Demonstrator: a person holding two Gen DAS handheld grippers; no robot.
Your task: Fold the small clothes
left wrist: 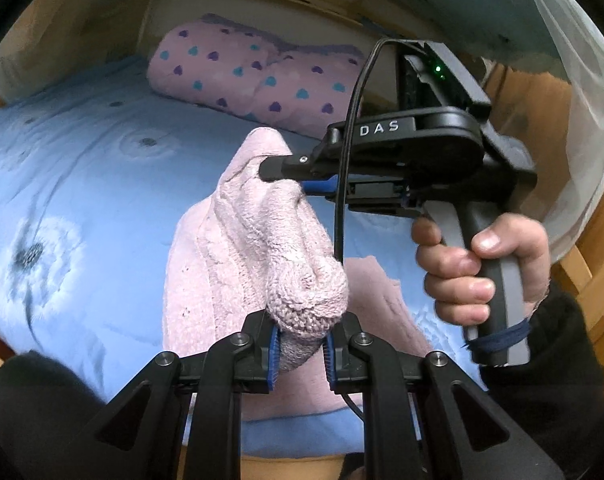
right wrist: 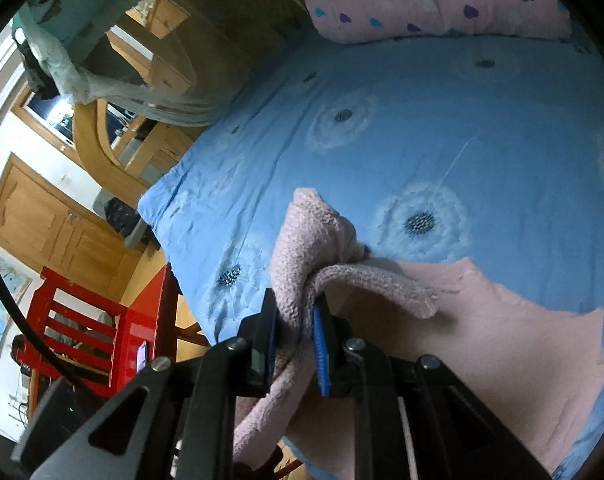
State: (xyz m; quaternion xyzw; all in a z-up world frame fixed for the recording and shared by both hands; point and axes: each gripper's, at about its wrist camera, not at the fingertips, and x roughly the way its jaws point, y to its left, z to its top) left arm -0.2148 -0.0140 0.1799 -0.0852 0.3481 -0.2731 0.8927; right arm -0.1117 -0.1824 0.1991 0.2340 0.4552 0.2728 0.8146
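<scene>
- Two claws clamped on pink knit garment (left wrist: 237, 256): left claw (left wrist: 299, 344), right claw (right wrist: 293, 344).
- Risk: bunched edge slipped from pads, fold skewed on bed (left wrist: 81, 152).

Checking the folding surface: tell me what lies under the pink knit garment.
The pink knit garment, pinched by the left gripper and right gripper, lies on a blue dandelion-print bedspread. Anything beneath its flat part is covered.
</scene>
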